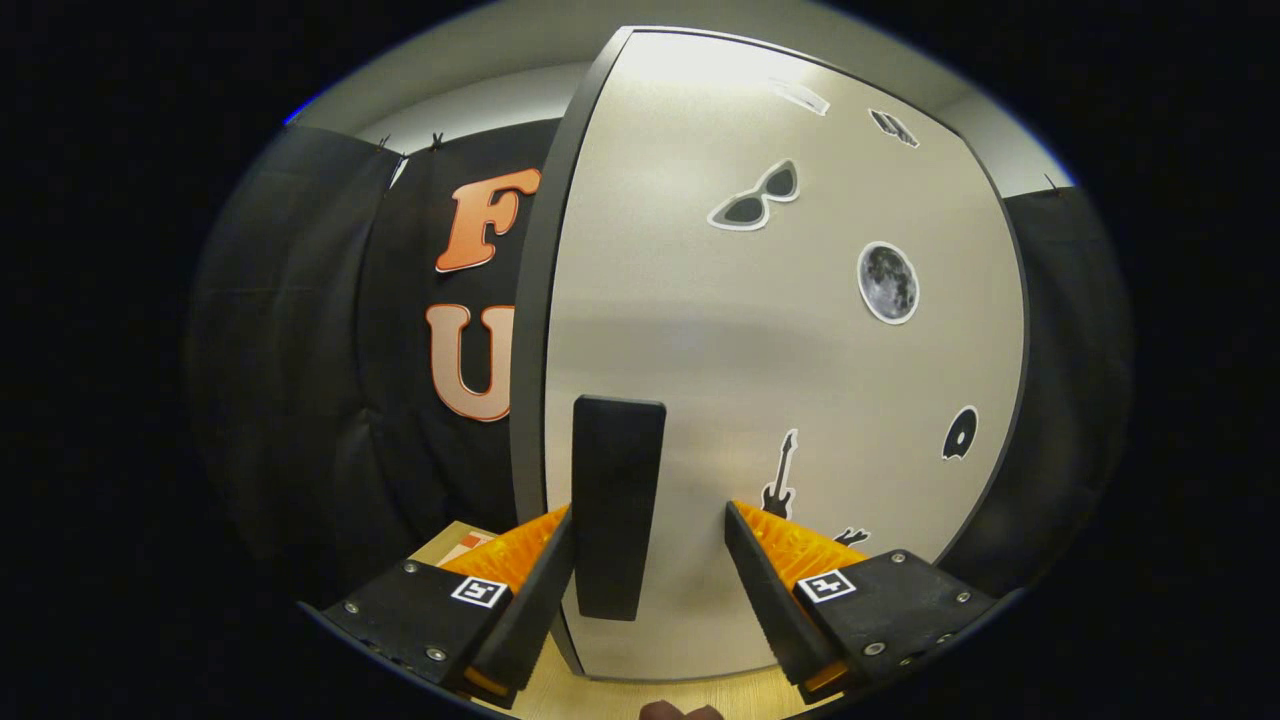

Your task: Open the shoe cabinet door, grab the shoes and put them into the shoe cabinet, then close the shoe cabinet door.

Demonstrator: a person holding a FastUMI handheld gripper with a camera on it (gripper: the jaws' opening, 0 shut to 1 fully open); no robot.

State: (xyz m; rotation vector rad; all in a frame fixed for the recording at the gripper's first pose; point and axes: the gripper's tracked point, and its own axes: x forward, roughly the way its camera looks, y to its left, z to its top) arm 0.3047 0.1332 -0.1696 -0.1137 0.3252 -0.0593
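just ahead of the gripper (650, 520), the shoe cabinet door (780, 380) is seen close up, a pale grey panel with a dark edge along its left side and around its outline. a black upright handle (617, 505) is fixed near the door's left edge, and it stands between the two fingers. the left finger (535, 590) is seen just beside the handle's left side, apparently touching it or nearly so; contact cannot be told for certain. the right finger (765, 590) is held apart from the handle, with bare door surface visible in the gap. the jaws are thus spread around the handle, not clenched on it.

stickers are noted on the door: a pair of sunglasses (755, 197), a moon (888, 283), a vinyl record (959, 433), a guitar (780, 478) just beyond the right finger, and two smaller ones near the top that are too distorted to identify.

a light wooden surface (620, 692) is seen below the door, between the finger bases. black cloth walling (330, 380) is seen to the left of the door and again to its right. a small flat item with an orange patch (462, 546) lies on the wooden surface behind the left finger; what it is cannot be told.
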